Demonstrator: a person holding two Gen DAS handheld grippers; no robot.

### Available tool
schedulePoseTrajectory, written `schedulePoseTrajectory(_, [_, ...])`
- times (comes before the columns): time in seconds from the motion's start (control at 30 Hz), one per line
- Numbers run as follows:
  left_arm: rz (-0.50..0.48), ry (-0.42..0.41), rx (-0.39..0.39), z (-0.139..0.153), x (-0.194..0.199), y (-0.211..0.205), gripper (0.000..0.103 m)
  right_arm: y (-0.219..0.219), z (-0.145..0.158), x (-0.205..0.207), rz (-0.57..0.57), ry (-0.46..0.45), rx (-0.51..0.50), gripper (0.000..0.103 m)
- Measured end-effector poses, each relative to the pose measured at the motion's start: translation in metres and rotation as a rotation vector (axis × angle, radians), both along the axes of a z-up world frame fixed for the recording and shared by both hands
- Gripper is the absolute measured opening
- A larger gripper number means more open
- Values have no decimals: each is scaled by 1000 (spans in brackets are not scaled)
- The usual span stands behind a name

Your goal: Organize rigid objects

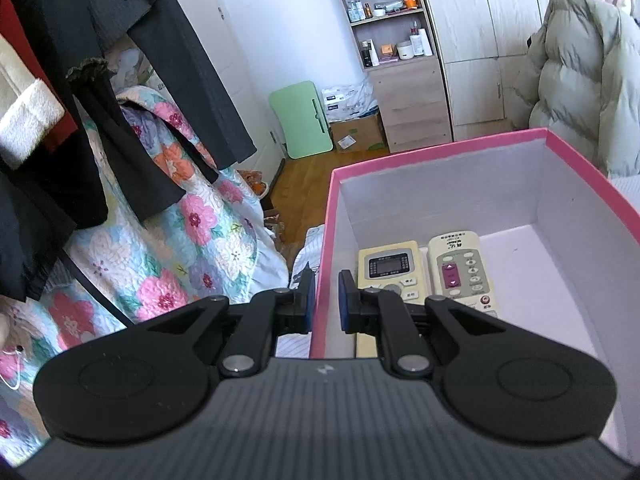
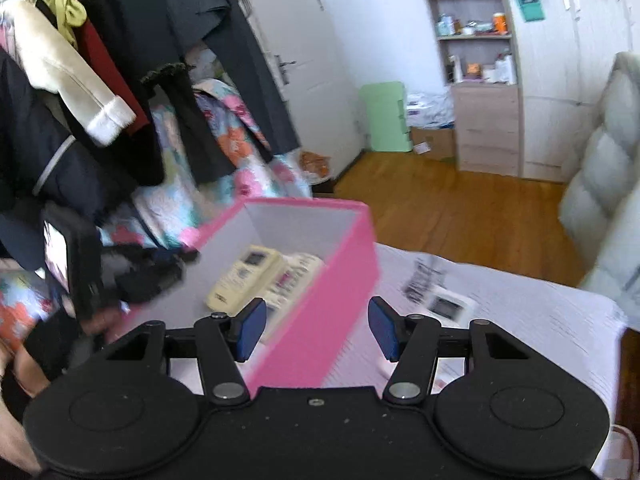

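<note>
Two remotes (image 1: 428, 270) in pink box (image 1: 440, 152) — left gripper (image 1: 326, 300) pinches its wall.

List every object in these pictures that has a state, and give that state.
Pink box: open, lidless.
Two remotes: flat inside box, side by side.
Third remote: on bed, outside box.
Left gripper: shut on box wall.
Right gripper: open, empty.

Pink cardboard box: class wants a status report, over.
Left gripper clamped on pink cardboard box wall. Right gripper open, empty. Two cream remotes inside; white device outside on sheet. Path clear.
</note>
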State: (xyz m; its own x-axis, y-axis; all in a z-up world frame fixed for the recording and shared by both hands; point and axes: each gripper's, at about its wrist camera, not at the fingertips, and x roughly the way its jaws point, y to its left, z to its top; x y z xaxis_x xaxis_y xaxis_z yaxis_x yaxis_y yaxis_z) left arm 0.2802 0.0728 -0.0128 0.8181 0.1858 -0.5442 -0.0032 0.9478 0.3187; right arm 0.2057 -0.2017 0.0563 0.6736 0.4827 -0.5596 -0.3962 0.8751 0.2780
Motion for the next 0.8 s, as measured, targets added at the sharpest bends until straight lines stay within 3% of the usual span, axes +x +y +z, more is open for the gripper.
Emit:
schedulePoseTrajectory(0.13, [12,3,12,-1,1,-1,11,-10,-29,-24,-60,-8,-61,63])
schedulePoseTrajectory(0.33, [14,11,26,-2,2,-5,11,-18,-78,-34,-186,36,-25,62])
schedulePoseTrajectory(0.47, [8,11,30,-1,1,-4,11,-18,-99,-33,-192,68,-37,58])
schedulePoseTrajectory(0.53, [7,9,27,-1,0,-4,11,-15,-108,-33,-188,70,-63,52])
schedulePoseTrajectory(0.67, [8,8,29,-1,0,-4,12,-8,-120,-34,-202,40,-162,50])
schedulePoseTrajectory(0.77, [9,5,26,0,1,-4,12,-5,-125,-34,-198,46,-180,31])
schedulePoseTrajectory(0.8, [8,3,26,0,0,-3,12,-4,-125,-36,-195,44,-189,15])
